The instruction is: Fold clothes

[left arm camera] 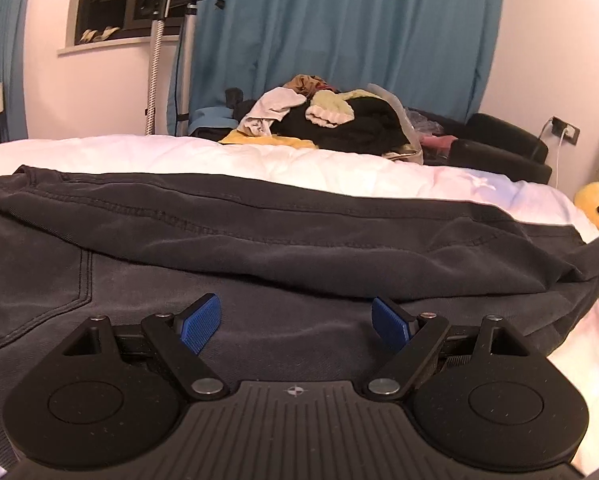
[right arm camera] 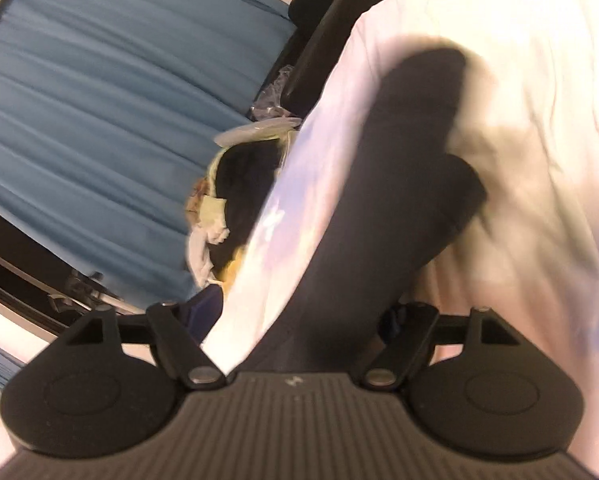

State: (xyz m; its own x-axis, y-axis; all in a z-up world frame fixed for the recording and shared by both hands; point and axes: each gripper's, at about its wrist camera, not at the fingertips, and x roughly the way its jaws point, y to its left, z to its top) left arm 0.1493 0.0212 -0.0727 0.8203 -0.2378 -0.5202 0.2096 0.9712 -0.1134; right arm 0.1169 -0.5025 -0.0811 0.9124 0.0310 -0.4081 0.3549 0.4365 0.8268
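Note:
A dark grey garment (left arm camera: pixel 259 232) with a stitched pocket lies spread across the white bed (left arm camera: pixel 339 164), one layer folded over lengthwise. My left gripper (left arm camera: pixel 297 322) is open just above the cloth, its blue pads (left arm camera: pixel 201 322) apart and empty. In the blurred, tilted right wrist view a strip of the same dark garment (right arm camera: pixel 399 160) runs from the bed into my right gripper (right arm camera: pixel 299 336). The cloth covers the fingertips; the links stand wide, so I cannot tell whether they are shut on it.
A pile of mixed clothes (left arm camera: pixel 331 120) sits at the bed's far edge, before blue curtains (left arm camera: pixel 339 32). A black armchair (left arm camera: pixel 499 144) stands at the right, a garment steamer pole (left arm camera: pixel 155 60) at the left. A yellow soft toy (left arm camera: pixel 591 204) is at the right edge.

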